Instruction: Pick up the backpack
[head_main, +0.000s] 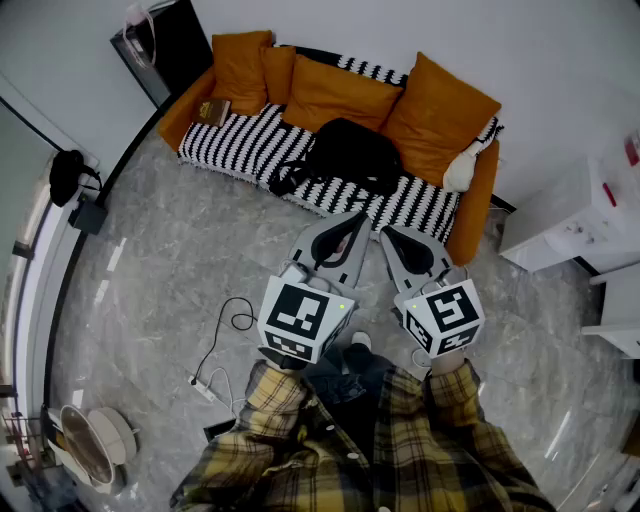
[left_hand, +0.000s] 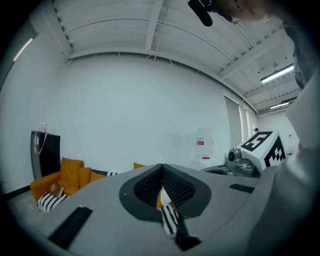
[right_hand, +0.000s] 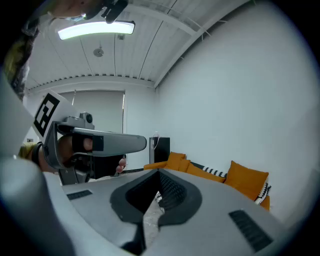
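Observation:
A black backpack lies on the striped seat of an orange sofa, its straps trailing toward the front edge. My left gripper is held out over the floor just short of the sofa, jaws shut and empty. Beside it, my right gripper is also shut with nothing in it. Both point at the sofa, well apart from the backpack. In the left gripper view the closed jaws hide the backpack; in the right gripper view the closed jaws cover the sofa's middle.
Orange cushions line the sofa back, and a small book lies at its left end. A white cabinet stands to the right, a black unit at the back left. A cable with a power strip and a fan lie on the marble floor.

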